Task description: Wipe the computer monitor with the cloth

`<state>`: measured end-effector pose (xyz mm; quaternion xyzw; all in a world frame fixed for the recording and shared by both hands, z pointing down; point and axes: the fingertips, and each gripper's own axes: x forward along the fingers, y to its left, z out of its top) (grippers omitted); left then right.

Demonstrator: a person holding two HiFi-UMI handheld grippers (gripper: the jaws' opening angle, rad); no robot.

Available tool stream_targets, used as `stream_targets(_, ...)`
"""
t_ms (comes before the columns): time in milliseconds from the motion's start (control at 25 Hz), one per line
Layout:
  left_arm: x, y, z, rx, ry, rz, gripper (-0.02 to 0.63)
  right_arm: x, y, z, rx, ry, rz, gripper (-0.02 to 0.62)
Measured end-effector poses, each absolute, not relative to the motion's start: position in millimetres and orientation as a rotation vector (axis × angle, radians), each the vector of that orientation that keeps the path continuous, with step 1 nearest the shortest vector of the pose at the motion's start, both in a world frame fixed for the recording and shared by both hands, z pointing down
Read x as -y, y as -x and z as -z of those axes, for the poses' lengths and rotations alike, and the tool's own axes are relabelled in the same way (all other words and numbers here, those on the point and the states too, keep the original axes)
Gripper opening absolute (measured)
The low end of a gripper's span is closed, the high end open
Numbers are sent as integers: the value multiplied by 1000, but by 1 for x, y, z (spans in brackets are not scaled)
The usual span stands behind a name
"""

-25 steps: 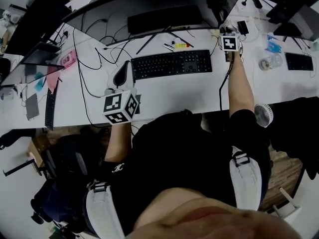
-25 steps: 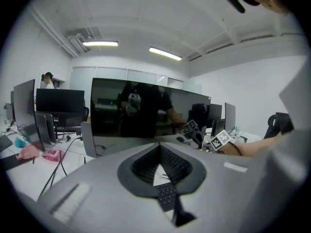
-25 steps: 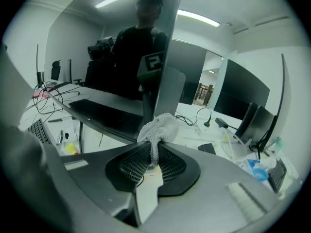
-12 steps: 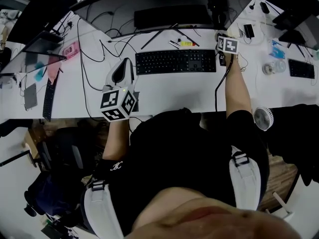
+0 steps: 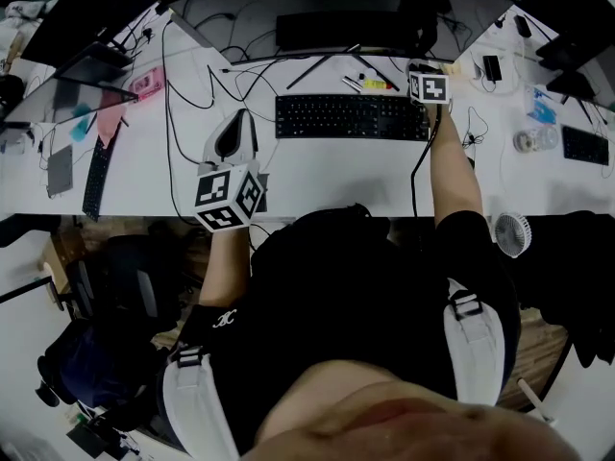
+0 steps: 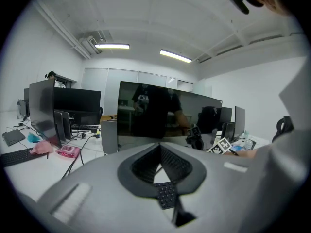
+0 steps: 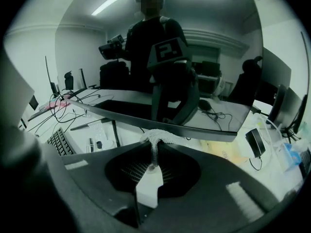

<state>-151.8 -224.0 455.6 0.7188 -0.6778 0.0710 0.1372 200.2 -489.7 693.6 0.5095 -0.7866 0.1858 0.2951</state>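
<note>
The dark curved monitor stands at the back of the white desk, behind a black keyboard. My right gripper is at the monitor's lower right, by the keyboard's right end. In the right gripper view that gripper is shut on a white textured cloth, which bunches above the jaw tips just under the screen's lower edge. My left gripper hovers over the desk left of the keyboard. It is shut with nothing in it and faces the monitor.
Loose cables run over the desk's left half. A second keyboard, a pink object and more monitors are at far left. A phone, a bottle and a small fan lie to the right.
The right gripper with the cloth has moved left along the monitor's lower edge, toward the keyboard's right end. The left gripper has stayed where it was. The head view has shifted slightly.
</note>
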Motion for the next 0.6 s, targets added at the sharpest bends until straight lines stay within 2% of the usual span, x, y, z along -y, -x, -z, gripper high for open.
stream_targets(600, 185, 217, -459, 2063, -1965, -151, 54, 472, -83, -692, 2100, -1095, -271, 41)
